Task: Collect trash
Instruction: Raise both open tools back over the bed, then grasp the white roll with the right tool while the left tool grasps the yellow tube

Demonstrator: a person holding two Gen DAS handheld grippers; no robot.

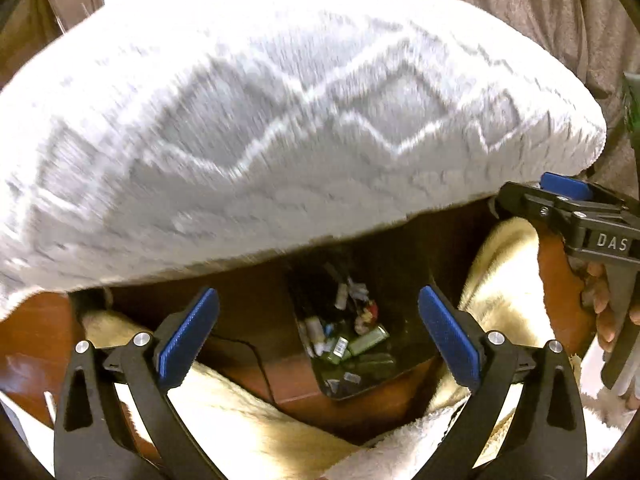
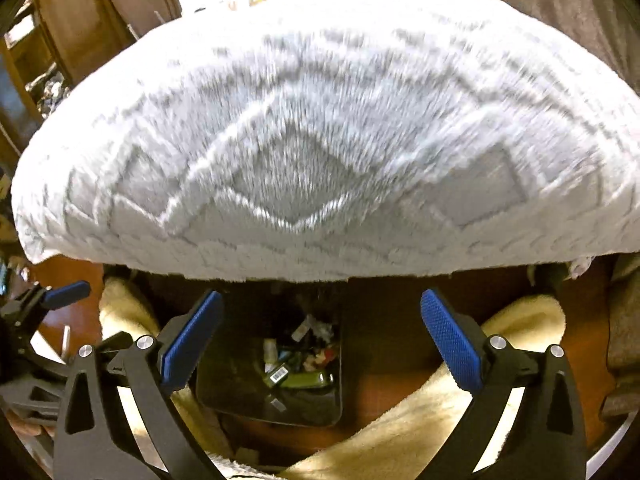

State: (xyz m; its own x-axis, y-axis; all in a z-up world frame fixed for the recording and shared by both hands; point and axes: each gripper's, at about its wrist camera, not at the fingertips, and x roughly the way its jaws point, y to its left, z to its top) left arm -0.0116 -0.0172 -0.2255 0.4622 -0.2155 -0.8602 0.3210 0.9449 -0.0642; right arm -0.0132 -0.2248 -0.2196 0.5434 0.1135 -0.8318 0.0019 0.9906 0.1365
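Trash [image 1: 352, 340] lies in a dark bin [image 1: 404, 372] on the brown floor [image 1: 296, 388], below the edge of a grey-white patterned cushion [image 1: 256, 120]; 1 item there bears a barcode label [image 1: 340, 346]. Left gripper [image 1: 318, 336] and right gripper [image 2: 320, 338] both have fingers spread wide, nothing between them. "DAS" is printed on the right gripper's black body, seen from the left wrist.
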